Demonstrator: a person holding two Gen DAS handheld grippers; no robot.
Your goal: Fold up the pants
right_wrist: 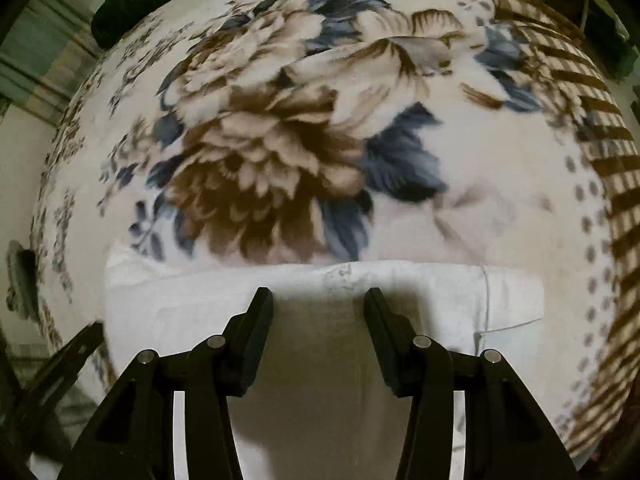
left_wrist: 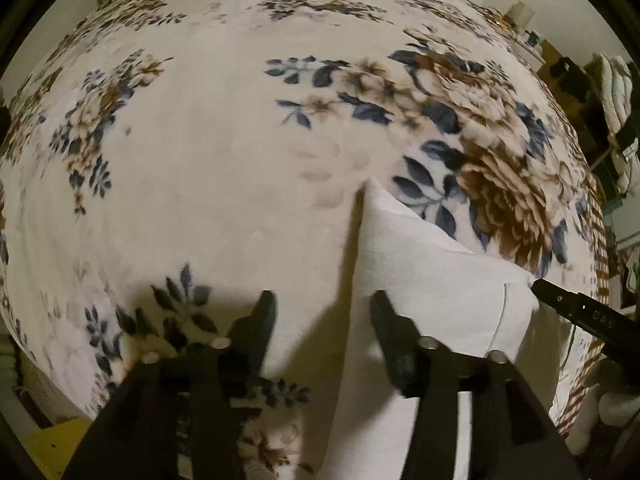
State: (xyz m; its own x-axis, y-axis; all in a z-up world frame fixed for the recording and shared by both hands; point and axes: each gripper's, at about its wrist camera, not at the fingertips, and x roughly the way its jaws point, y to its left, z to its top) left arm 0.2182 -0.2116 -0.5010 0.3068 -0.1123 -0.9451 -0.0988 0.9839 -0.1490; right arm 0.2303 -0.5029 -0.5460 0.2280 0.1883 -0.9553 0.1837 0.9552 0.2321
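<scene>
Both claws spread, gripping nothing. White pants lie crosswise under my right gripper — nearer; my left gripper straddles their left edge.

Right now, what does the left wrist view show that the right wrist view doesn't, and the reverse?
Only the left wrist view shows the left gripper, open, beside the white pants' left edge, with cluttered shelving at far right. Only the right wrist view shows the right gripper, open over the pants' folded far edge, and the blanket's checkered border up close. Both show the white pants lying on the floral blanket, and each catches the other gripper at its edge.
</scene>
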